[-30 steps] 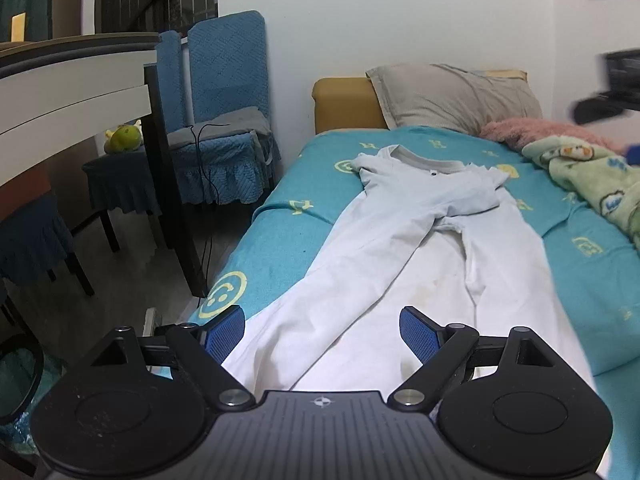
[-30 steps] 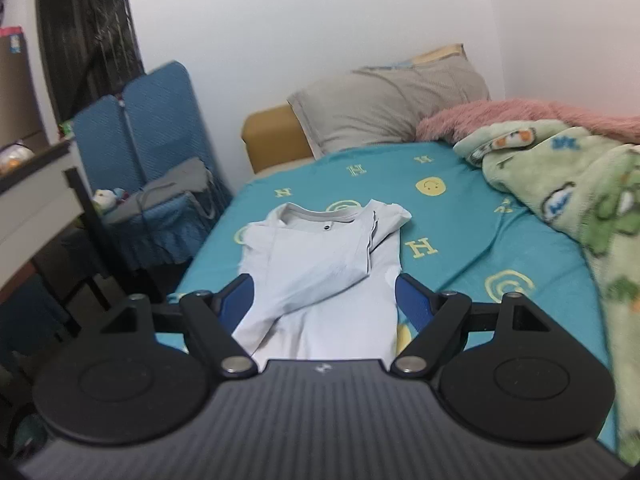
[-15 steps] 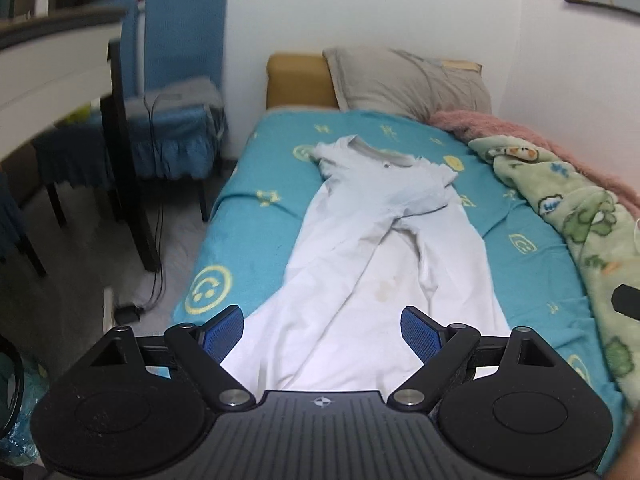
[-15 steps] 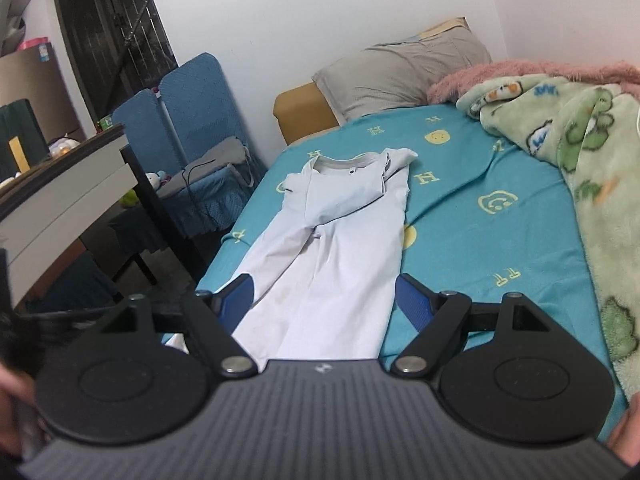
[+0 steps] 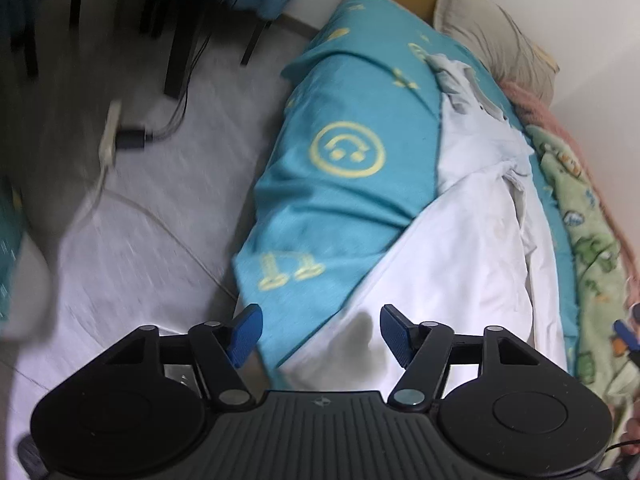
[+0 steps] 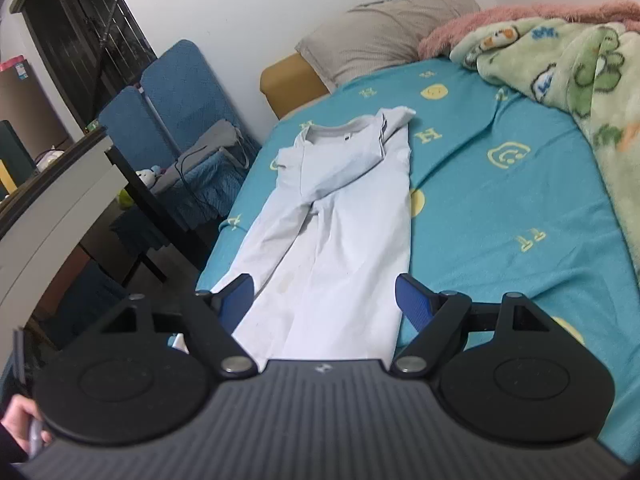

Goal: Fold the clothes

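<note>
A long white garment (image 6: pixel 340 220) lies flat along the left side of a teal bed (image 6: pixel 500 216), collar toward the pillow, sleeves folded across its chest. My right gripper (image 6: pixel 325 302) is open, just above the garment's near hem. In the left wrist view the same garment (image 5: pixel 460 248) runs up the bed's edge, its bottom corner hanging at the mattress corner. My left gripper (image 5: pixel 318 334) is open, with that bottom corner between its blue pads (image 5: pixel 394 330), not touching.
A green cartoon blanket (image 6: pixel 580 64) and a pink one are heaped on the bed's right side, a grey pillow (image 6: pixel 380 28) at the head. Blue chairs (image 6: pixel 176 96) and a desk (image 6: pixel 52 208) stand left. Floor with cables (image 5: pixel 132 140) lies left of the mattress.
The left gripper has dropped and tilted down to the garment's bottom left corner at the bed edge. The right gripper has pulled back and lowered toward the near hem. Both stay open.
</note>
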`<state>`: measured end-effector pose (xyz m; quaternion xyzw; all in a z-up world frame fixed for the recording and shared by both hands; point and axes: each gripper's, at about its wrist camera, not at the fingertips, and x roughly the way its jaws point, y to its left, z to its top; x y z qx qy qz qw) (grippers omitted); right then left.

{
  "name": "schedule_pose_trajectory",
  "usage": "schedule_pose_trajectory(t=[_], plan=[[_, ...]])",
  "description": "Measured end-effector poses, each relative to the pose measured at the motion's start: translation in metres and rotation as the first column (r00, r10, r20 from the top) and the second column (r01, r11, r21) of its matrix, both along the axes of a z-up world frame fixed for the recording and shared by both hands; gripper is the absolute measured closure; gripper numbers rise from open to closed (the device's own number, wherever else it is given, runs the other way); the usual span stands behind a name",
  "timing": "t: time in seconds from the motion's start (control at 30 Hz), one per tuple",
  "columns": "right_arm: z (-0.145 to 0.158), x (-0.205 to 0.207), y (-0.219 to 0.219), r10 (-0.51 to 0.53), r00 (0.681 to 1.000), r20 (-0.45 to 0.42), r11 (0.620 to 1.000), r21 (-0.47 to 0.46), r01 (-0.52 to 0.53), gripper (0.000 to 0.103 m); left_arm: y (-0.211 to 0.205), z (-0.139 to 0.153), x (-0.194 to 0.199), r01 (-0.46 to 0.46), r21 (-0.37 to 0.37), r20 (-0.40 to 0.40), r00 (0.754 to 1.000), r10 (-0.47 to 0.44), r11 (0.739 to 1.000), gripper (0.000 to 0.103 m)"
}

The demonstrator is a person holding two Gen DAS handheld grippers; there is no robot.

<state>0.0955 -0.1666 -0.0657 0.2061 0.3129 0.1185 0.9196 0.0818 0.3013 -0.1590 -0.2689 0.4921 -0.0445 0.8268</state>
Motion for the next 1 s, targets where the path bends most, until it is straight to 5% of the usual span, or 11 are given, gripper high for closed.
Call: schedule_pose_trajectory(t=[0.27,0.37,0.43,0.5,0.7,0.87,1.0], plan=[[-0.009,0.011,0.005,0.002,0.999,-0.041,1.000,-0.006,-0.002,0.024,0.000,-0.024,-0.015,0.078,-0.110,0.052,0.996,-0.073,0.991,0.057],[-0.011,0.011,0.006,0.003,0.999,-0.053,1.000,-0.013,-0.004,0.024,-0.008,-0.025,-0.016,0.099,-0.057,0.065,0.993,-0.095,0.993,0.063],[-0.013,0.011,0.006,0.002,0.998,-0.062,1.000,-0.018,-0.004,0.024,-0.010,-0.021,-0.016,0.102,-0.030,0.072,0.992,-0.100,0.994,0.087],[-0.013,0.011,0.006,-0.002,0.998,-0.064,1.000,-0.017,0.001,0.024,-0.011,-0.014,-0.018,0.110,0.004,0.086,0.990,-0.110,0.994,0.094],[-0.010,0.009,0.003,-0.010,0.998,-0.061,1.000,-0.006,0.009,0.024,-0.038,0.045,-0.030,0.203,0.121,0.186,0.957,-0.223,0.972,0.098],[-0.009,0.006,-0.005,-0.035,0.997,-0.067,0.999,0.002,0.035,0.024,-0.094,0.106,-0.041,0.340,0.260,0.244,0.882,-0.403,0.903,0.098],[-0.009,0.003,-0.018,-0.069,0.994,-0.081,0.997,0.024,0.071,0.024,-0.155,0.140,-0.059,0.433,0.417,0.242,0.795,-0.557,0.799,0.098]])
